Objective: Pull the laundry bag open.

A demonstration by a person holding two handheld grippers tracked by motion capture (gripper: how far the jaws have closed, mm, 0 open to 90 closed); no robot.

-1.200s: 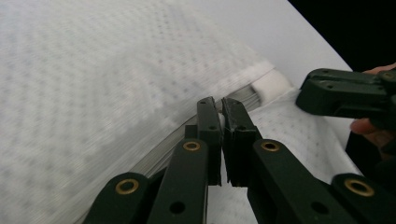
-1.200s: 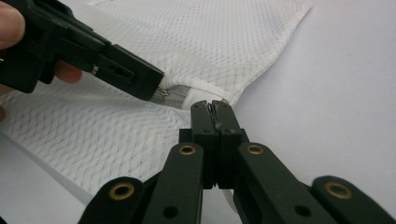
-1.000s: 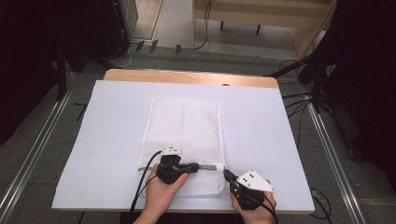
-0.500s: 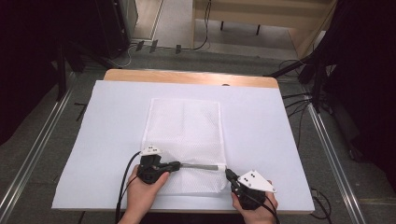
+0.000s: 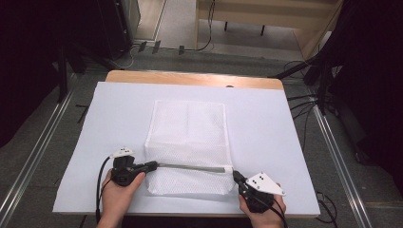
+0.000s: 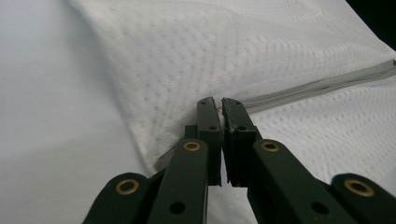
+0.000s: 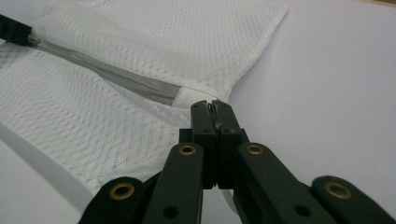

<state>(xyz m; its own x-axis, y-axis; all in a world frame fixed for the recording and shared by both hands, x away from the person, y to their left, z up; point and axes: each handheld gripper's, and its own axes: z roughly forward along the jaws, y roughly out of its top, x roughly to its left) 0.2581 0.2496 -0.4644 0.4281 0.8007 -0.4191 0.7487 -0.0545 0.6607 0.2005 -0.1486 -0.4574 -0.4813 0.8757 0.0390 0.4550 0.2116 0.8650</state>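
A white mesh bag (image 5: 187,128) lies flat in the middle of the white-covered table (image 5: 285,142). A grey zipper (image 5: 190,166) runs across its near end. At the zipper's left end my left gripper (image 5: 153,165) is shut on the zipper pull; in the left gripper view the jaws pinch it (image 6: 217,105), with the zipper (image 6: 317,86) leading off right. My right gripper (image 5: 235,175) is shut on the bag's right end by the zipper; in the right gripper view it grips the white fabric tab (image 7: 215,106). The left gripper's tip (image 7: 14,30) shows far off there.
The table's wooden far edge (image 5: 190,78) borders the white cover. Bare cover lies left (image 5: 109,123) and right of the bag. Metal rails (image 5: 33,156) and cables (image 5: 309,102) run along the floor on both sides.
My left gripper has moved left along the bag's near end with the zipper pull, and the visible grey zipper line has grown longer. The right gripper has stayed put.
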